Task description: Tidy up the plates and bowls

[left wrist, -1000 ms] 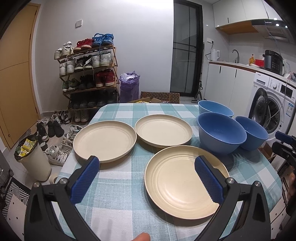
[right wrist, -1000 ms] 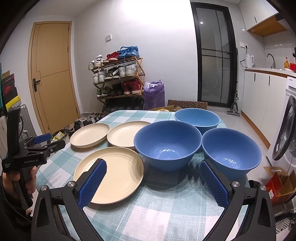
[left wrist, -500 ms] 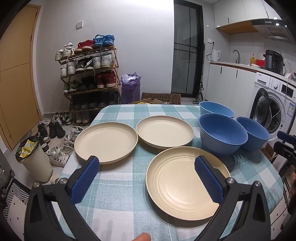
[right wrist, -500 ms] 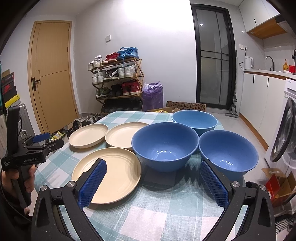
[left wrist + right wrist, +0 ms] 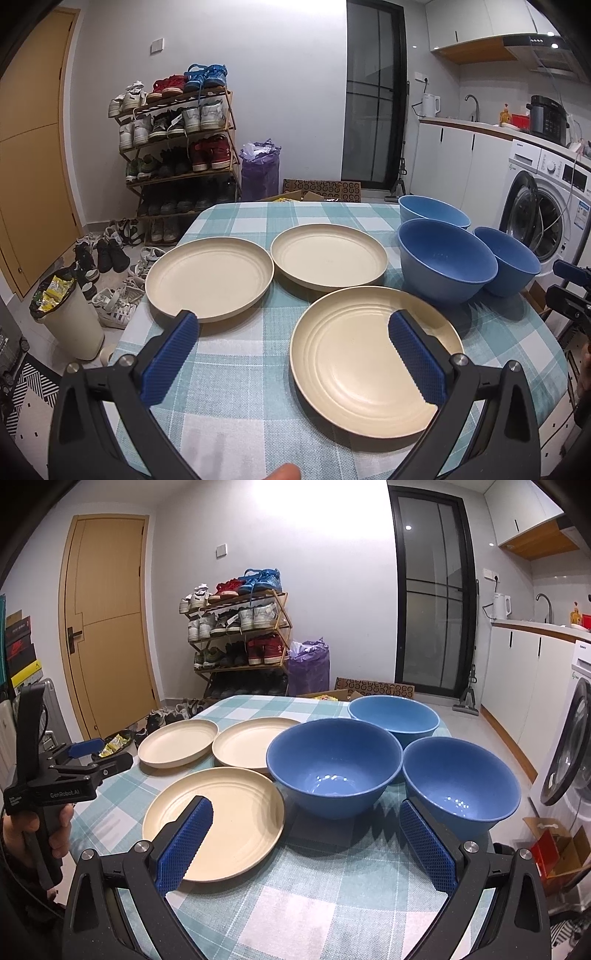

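Note:
Three cream plates lie on the checked tablecloth: a near plate (image 5: 373, 362) (image 5: 218, 819), a far-left plate (image 5: 208, 280) (image 5: 177, 742) and a far-middle plate (image 5: 328, 256) (image 5: 247, 746). Three blue bowls stand to their right: a big middle bowl (image 5: 447, 262) (image 5: 334, 764), a back bowl (image 5: 432, 212) (image 5: 393, 716) and a right bowl (image 5: 508, 258) (image 5: 460, 779). My left gripper (image 5: 295, 350) hovers open above the table's near edge, between the near plate and the far-left plate. Open too, my right gripper (image 5: 306, 842) hangs in front of the big bowl with nothing between its fingers.
The table (image 5: 236, 369) has a rounded right edge. A shoe rack (image 5: 177, 147), loose shoes and a bin (image 5: 66, 314) stand on the floor to the left. A washing machine (image 5: 543, 214) and kitchen counter are at the right. A hand (image 5: 33, 827) holds the left gripper.
Both views have shifted slightly, with the plates and bowls sitting a little farther off and lower. Nothing on the table has moved and both grippers stay open.

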`<state>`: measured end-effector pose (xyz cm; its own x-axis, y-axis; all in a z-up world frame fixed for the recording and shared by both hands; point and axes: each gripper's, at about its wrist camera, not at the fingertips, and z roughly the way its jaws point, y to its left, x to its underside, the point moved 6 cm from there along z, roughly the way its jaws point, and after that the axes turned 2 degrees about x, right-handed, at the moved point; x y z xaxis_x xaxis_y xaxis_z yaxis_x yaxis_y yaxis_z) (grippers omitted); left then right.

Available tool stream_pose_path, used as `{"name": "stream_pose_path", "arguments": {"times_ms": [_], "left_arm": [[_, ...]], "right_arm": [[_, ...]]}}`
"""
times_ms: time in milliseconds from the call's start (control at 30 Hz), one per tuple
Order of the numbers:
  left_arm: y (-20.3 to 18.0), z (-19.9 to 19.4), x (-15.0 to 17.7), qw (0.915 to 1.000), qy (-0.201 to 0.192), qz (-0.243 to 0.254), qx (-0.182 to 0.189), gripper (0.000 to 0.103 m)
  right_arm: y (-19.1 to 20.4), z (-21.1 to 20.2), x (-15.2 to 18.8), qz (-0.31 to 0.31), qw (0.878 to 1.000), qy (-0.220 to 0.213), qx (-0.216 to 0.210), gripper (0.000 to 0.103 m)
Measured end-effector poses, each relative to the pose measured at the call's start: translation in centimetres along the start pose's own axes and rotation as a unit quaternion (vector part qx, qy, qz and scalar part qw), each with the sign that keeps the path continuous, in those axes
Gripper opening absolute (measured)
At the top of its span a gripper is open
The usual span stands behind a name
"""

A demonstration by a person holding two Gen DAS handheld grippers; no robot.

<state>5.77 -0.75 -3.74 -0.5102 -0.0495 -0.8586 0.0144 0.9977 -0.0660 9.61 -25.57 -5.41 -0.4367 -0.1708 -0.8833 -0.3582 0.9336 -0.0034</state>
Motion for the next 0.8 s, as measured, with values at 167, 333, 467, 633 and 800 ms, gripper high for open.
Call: {"name": "stream_pose_path", "arguments": {"times_ms": [167, 333, 467, 633, 800], "left_arm": [[0.07, 0.17, 0.07, 1.0000, 0.004, 0.001, 0.000, 0.103], [0.07, 0.16, 0.05, 1.0000, 0.004, 0.000, -0.001, 0.103], [-0.05, 0.15, 0.07, 1.0000, 0.003, 0.003, -0.002, 0.103], [-0.21, 0.12, 0.11, 1.0000, 0.003, 0.009, -0.001, 0.103], [-0.09, 0.05, -0.09, 1.0000, 0.000, 0.005, -0.001, 0.103]], "right_arm": [[-0.02, 0.51, 0.26, 0.004, 1.000, 0.006, -0.003, 0.103], [-0.16, 0.61, 0.32, 0.004, 1.000, 0.008, -0.002, 0.103], [-0.36, 0.50, 0.34, 0.006, 1.000, 0.006, -0.003, 0.103], [-0.57, 0.58, 0.36, 0.010, 1.000, 0.006, -0.001, 0.103], [-0.57, 0.51, 0.32, 0.008, 1.000, 0.004, -0.002, 0.103]]}}
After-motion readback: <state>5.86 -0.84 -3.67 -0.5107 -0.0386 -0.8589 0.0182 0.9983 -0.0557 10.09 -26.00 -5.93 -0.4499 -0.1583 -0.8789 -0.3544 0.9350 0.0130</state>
